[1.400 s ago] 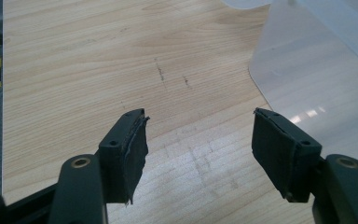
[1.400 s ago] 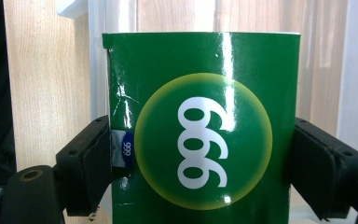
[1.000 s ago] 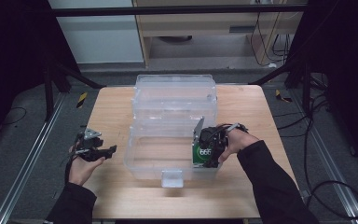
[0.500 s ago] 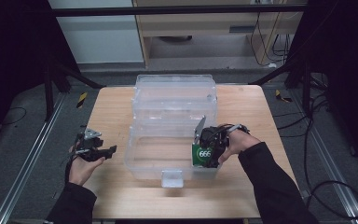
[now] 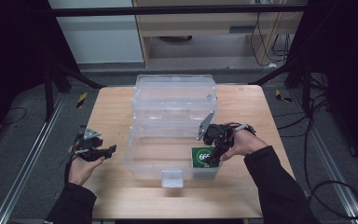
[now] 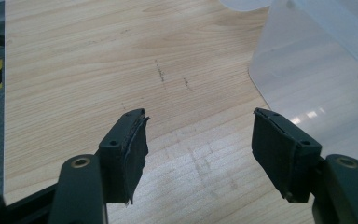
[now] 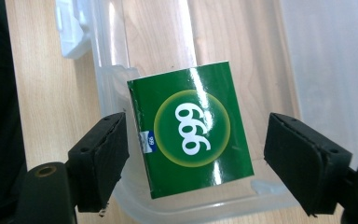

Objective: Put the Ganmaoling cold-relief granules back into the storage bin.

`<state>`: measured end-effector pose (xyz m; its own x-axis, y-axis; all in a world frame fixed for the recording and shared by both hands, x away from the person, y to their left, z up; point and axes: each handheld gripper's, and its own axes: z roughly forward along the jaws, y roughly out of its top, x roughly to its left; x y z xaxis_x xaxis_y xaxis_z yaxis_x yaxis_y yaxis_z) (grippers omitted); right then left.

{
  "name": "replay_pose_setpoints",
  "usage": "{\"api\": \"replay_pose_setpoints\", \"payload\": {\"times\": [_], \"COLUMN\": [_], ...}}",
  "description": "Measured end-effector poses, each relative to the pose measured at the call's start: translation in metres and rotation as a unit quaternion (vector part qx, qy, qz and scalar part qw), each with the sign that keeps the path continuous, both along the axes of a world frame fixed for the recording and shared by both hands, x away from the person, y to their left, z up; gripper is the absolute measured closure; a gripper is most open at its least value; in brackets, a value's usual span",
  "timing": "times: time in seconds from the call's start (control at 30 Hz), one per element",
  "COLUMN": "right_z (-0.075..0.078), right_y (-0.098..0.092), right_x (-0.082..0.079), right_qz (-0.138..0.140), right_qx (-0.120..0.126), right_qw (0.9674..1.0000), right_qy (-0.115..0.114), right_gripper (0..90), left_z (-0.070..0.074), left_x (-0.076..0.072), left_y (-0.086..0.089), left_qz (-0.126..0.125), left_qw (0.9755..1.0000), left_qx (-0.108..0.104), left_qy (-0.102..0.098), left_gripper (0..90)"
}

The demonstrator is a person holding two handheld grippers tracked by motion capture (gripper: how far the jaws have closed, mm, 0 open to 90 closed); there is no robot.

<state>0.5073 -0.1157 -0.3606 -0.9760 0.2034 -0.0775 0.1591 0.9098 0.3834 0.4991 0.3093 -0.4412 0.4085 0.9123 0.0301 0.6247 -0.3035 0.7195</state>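
Wooden table (image 5: pixel 112 116) sits mid-scene as landmark. Behind it, a light wood cabinet (image 5: pixel 200 28) w/ white panel (image 5: pixel 98 32) to its left. Black-yellow striped markers on grey floor either side of table: one left (image 5: pixel 81 99), one right (image 5: pixel 283 96). Cables (image 5: pixel 321 140) trail over floor right of table

A light wooden table (image 5: pixel 116 114) is carrying the work. A clear plastic bin (image 5: pixel 142 156) is sitting directly on it near the front edge, and a second clear container (image 5: pixel 175 86) is standing just behind that bin, touching it.
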Motion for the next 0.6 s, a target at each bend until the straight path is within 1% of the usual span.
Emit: {"api": "replay_pose_setpoints", "payload": {"times": [0.03,0.07,0.23,0.27,0.4,0.47,0.53,0.57,0.6], "right_z": [0.004,0.004,0.012,0.014,0.016,0.017,0.016,0.016,0.016], "right_y": [-0.002,-0.002,-0.004,-0.004,-0.002,-0.001,0.001,0.002,0.002], "right_x": [-0.002,-0.002,-0.009,-0.010,-0.014,-0.017,-0.019,-0.020,-0.020], "right_qz": [-0.009,-0.009,-0.034,-0.034,-0.039,-0.041,-0.036,-0.035,-0.035], "right_qx": [0.006,0.006,0.016,0.020,0.028,0.031,0.041,0.053,0.053], "right_qw": [0.9999,0.9999,0.9993,0.9992,0.9988,0.9986,0.9985,0.9979,0.9979], "right_qy": [-0.003,-0.003,-0.003,-0.004,-0.008,-0.004,-0.010,-0.010,-0.010], "right_gripper": [24.4,24.4,28.8,29.8,31.4,31.5,31.5,32.0,32.0], "left_z": [0.000,0.001,0.000,0.000,0.002,0.003,0.003,0.003,0.002], "left_x": [0.000,0.000,0.000,0.000,-0.001,-0.001,-0.001,-0.001,-0.001], "left_y": [0.000,0.000,0.000,0.000,0.000,0.000,-0.001,-0.001,-0.001], "left_qz": [0.000,0.000,-0.002,0.000,0.002,0.002,0.002,0.002,0.001], "left_qw": [1.0000,1.0000,1.0000,1.0000,1.0000,0.9999,0.9999,0.9999,0.9999], "left_qx": [-0.001,-0.001,-0.003,-0.006,-0.005,-0.007,-0.007,-0.005,-0.004], "left_qy": [0.000,-0.001,-0.001,-0.002,-0.008,-0.010,-0.010,-0.009,-0.010], "left_gripper": [35.0,35.0,35.1,35.1,35.2,35.2,35.2,35.2,35.2]}}
